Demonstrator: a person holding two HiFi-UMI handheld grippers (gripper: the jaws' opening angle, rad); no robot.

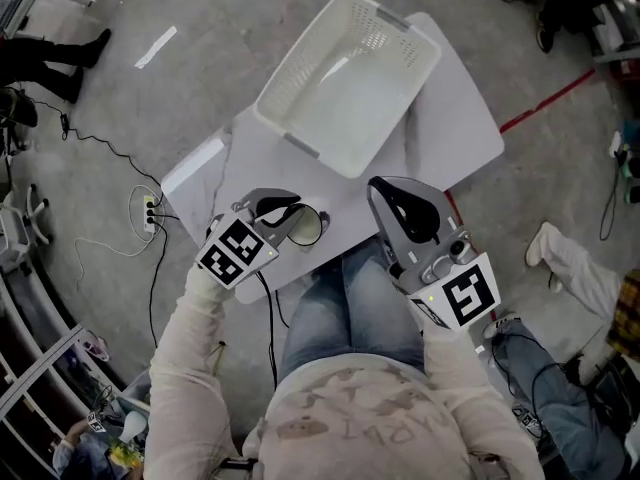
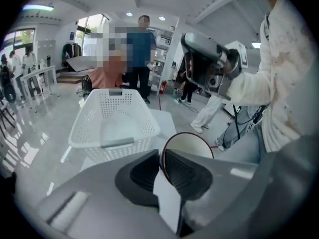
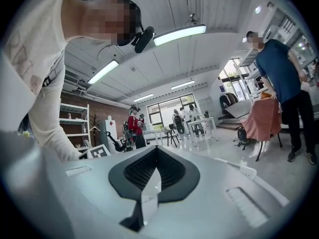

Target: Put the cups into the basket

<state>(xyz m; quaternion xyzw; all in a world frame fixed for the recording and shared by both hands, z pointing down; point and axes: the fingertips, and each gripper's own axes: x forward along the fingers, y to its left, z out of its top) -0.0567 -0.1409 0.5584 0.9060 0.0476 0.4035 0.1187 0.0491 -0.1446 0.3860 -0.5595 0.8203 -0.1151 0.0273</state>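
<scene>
**Head view.** A white basket lies slantwise on a white table in the upper middle of the frame, with nothing in it. Below it, left of centre, the left gripper holds a cup over the near edge of the table, just beside the person's knees. The cup's mouth is turned toward the camera. To the right of centre is the right gripper, its dark pads facing up. It is well apart from the cup. At the far left of the frame, cables trail across the grey floor. A red line runs across the floor at the upper right.

**Left gripper view.** The jaws of the left gripper are pressed together on the wall of the cup, one pad inside the rim and one outside. The cup's round mouth stands to the right of the pads. The basket sits on the table beyond the jaws, in the left middle of the frame. The cup is short of it and outside it. The right gripper is in the upper right, held out on a pale sleeve.

**Right gripper view.** The right gripper has its jaws closed tip to tip with nothing between them. It looks out across the room under long ceiling lights. A person in a blue top stands at the right edge, beside a chair draped in pink cloth. More people stand by tables in the middle distance.
</scene>
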